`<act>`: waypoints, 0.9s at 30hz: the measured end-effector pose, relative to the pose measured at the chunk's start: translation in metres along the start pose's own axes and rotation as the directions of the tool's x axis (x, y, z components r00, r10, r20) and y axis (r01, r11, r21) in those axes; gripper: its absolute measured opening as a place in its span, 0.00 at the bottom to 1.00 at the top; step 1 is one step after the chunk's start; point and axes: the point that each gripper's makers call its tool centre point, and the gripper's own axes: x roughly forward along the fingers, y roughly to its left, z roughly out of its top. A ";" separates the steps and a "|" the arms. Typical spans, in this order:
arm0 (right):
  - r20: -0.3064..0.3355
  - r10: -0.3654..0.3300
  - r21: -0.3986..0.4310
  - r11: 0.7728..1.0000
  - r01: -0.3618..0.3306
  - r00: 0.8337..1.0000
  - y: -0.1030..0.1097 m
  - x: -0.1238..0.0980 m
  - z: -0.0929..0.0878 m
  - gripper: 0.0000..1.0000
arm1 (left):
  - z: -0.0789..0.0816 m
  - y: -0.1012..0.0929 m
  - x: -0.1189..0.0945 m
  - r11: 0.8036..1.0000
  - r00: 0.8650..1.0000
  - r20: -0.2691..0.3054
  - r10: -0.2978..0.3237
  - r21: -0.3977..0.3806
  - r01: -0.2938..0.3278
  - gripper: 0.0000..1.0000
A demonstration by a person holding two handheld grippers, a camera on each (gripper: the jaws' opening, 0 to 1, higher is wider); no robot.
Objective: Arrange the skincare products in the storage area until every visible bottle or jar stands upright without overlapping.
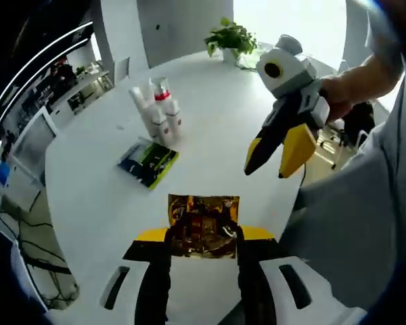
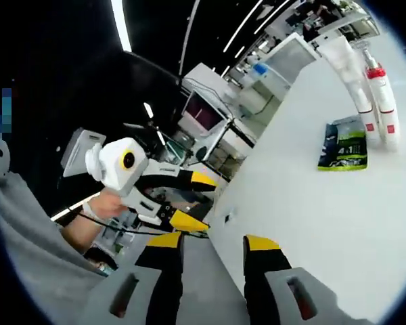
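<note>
The left gripper (image 1: pixel 203 233) grips a flat gold-and-dark sachet (image 1: pixel 203 225) between its jaws, low at 6 o'clock in the left gripper view, above the near part of the white round table (image 1: pixel 101 196). The right gripper (image 1: pixel 279 154) hangs at 2 o'clock in that view, jaws parted narrowly around nothing; in the right gripper view its own tips (image 2: pixel 212 244) likewise stand apart and empty, with the left gripper (image 2: pixel 189 202) entering at 8 o'clock. On the table toward 11 o'clock, a small cluster of white bottles with red bands (image 1: pixel 159 112) stands upright, the bottles just beside one another; whether they touch cannot be told. A green-and-black packet (image 1: pixel 149 162) lies flat on the table, just in front of them. A potted plant (image 1: pixel 231 37) sits at the far edge, at 12 o'clock. Judged from this arrangement, the bottles already meet the upright condition, while the held sachet remains to be placed and the flat packet may yet need setting in order; the task appears partly complete.
</note>
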 end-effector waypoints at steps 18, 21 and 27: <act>-0.054 0.064 0.045 0.997 -0.062 0.996 0.036 0.018 -0.008 0.00 | 0.018 -0.057 -0.017 0.989 1.000 0.015 0.000 0.148 -0.002 0.35; -0.056 0.069 0.100 0.993 -0.063 0.996 0.037 0.015 -0.012 0.00 | 0.019 -0.060 -0.021 0.987 1.000 0.031 -0.003 0.159 -0.002 0.35; -0.013 0.059 0.091 0.994 -0.058 0.998 0.037 0.009 -0.007 0.00 | 0.025 -0.055 -0.025 0.998 0.994 0.108 0.015 0.060 -0.021 0.37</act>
